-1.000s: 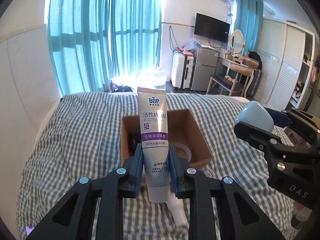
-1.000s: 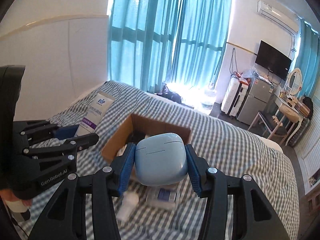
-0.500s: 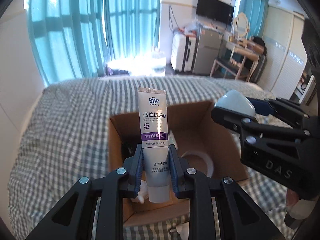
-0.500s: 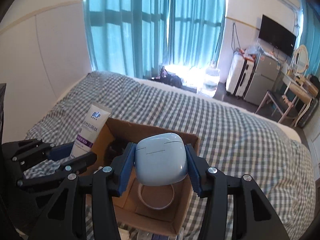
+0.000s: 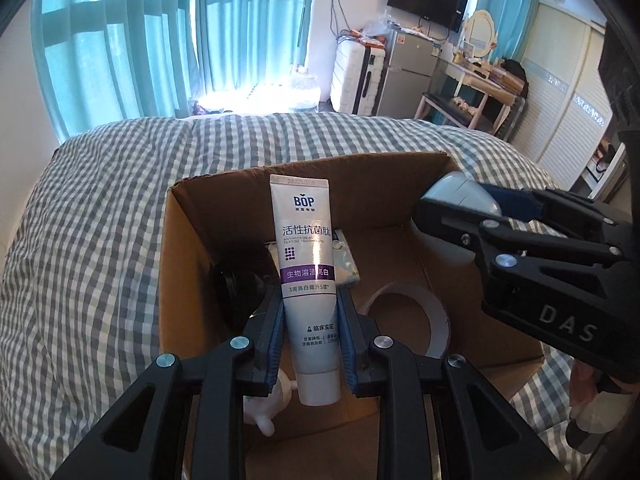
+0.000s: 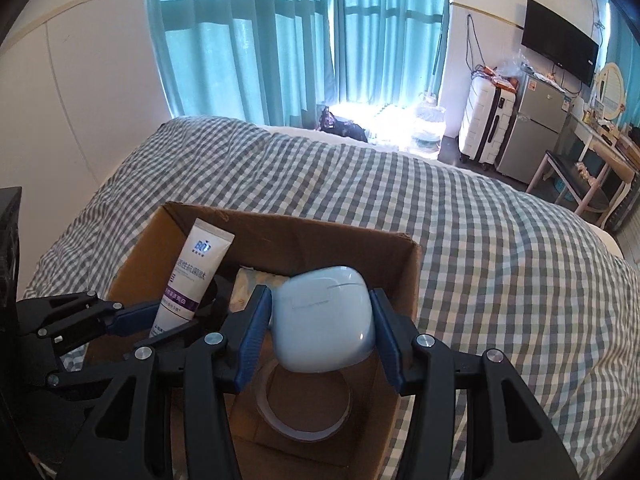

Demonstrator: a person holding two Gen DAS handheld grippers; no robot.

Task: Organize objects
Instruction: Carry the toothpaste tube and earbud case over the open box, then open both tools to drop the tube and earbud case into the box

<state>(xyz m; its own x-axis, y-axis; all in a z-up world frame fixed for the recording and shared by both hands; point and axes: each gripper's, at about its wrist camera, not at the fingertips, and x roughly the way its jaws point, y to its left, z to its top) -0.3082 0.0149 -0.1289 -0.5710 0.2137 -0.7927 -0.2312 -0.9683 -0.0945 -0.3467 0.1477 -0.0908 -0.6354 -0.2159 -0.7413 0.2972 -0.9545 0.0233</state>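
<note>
Cardboard box (image 5: 192,248) sits under both my grippers: left gripper (image 5: 310,320), jaws just eased, pinches the toothpaste tube (image 5: 306,272) upright above it, right gripper (image 6: 320,332) likewise cradles the earbud case (image 6: 324,320), ready to drop.

The box (image 5: 192,248) is matt brown cardboard with rough cut edges, sitting on soft checked cloth bedding (image 5: 100,220). The tube (image 5: 306,280) is smooth plastic with a light sheen, the case (image 6: 324,318) glossy pale blue plastic, and the tape (image 6: 304,420) shiny and see-through. Both grippers are matt black plastic with silvery metal screws and ribbed blue pads (image 6: 250,340).
</note>
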